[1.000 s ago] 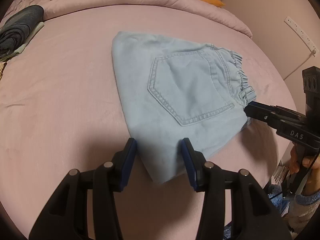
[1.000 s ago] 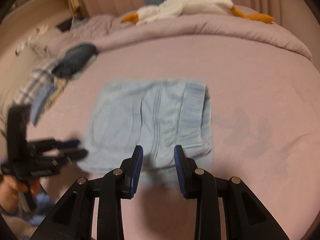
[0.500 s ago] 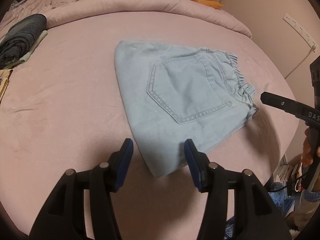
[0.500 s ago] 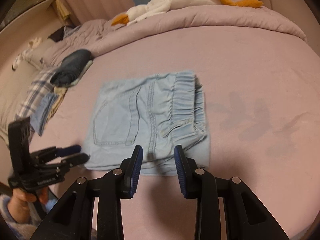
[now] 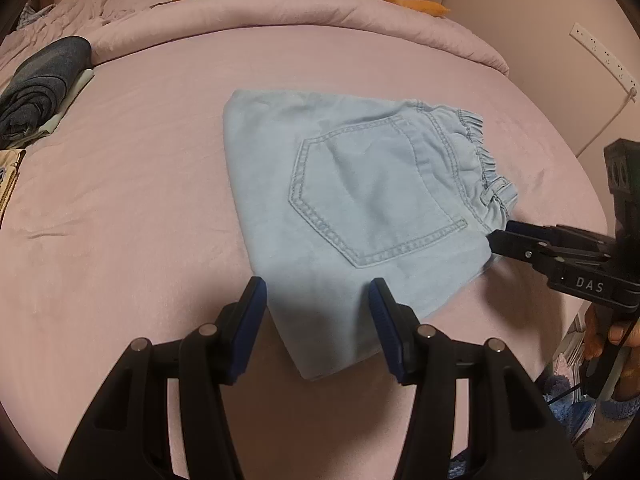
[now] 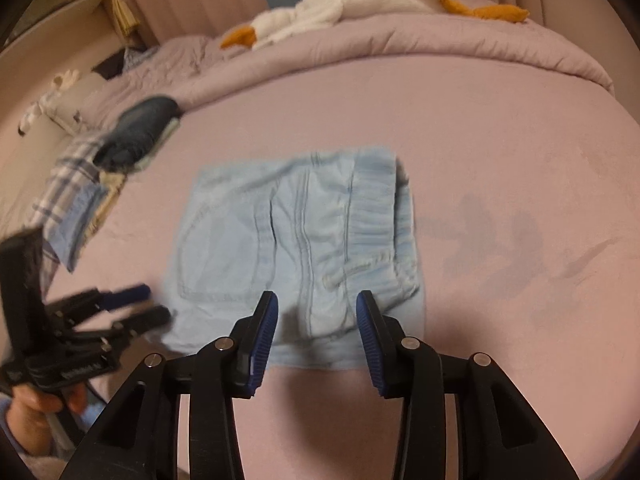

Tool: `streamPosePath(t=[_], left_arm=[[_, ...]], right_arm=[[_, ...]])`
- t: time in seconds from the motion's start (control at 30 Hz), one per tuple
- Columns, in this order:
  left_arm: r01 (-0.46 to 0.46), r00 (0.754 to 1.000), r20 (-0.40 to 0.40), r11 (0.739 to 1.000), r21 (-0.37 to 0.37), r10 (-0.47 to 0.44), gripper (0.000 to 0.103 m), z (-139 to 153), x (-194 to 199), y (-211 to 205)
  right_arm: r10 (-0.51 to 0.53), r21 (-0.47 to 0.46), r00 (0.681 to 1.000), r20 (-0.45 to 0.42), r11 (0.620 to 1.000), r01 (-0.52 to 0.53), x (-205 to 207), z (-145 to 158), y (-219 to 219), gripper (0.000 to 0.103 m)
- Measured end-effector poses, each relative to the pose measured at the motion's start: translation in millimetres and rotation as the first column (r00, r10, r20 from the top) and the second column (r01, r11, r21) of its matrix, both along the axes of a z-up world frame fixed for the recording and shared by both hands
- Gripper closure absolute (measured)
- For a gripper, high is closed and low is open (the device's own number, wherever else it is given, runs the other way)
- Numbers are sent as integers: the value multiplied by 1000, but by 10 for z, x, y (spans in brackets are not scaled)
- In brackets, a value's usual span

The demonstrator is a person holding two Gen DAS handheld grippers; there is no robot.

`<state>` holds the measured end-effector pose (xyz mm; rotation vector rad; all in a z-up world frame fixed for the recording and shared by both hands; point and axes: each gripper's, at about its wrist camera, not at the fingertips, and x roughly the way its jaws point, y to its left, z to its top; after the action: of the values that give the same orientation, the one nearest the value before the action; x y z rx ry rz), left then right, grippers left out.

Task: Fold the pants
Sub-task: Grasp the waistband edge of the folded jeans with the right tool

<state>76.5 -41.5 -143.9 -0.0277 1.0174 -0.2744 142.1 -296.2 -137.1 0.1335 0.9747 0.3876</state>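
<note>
The folded pants (image 5: pixel 360 216) lie flat on the pink bed (image 5: pixel 140 220), in the middle of the left wrist view. The left hand-held gripper (image 5: pixel 318 328) is at the bottom of that view. Its two blue pads stand apart, one on each side of the near corner of the pants, and they do not squeeze the cloth, so it holds nothing. The right hand-held gripper (image 5: pixel 496 240) comes in from the right edge of the same view, with its tip right at the lower right edge of the pants, by the waistband. In the right wrist view, which is a bit blurry, the pants (image 6: pixel 296 248) sit in the middle and the right hand-held gripper (image 6: pixel 316 332) is at the bottom. Its jaws are opening, and the near edge of the pants shows in the gap between them, but the pads do not press on it. The left hand-held gripper (image 6: pixel 140 308) shows at the lower left there, next to the left edge of the pants. The pants are light blue denim, folded into a small block. A back pocket with stitched lines faces up, and the waistband is stretchy and bunched.
</note>
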Motion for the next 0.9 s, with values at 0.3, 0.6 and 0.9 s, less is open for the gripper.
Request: streamPosePath(t=[0.3,0.6,0.9], left_arm=[[-20,1000,19,1000,23,19,38,57,-28,29],[-42,999,32,999,9,41,16,142,-32,88],[-56,998,-22,995,-81,55,13,119,23,120]], right_arm=[[-4,7,997,-74,1000,4,-46,-134,-86,62],[-35,88,996,-80,995,42,-131,-27,-300,36],[-124,320,960,-251,926,203,38,-345,-701,15]])
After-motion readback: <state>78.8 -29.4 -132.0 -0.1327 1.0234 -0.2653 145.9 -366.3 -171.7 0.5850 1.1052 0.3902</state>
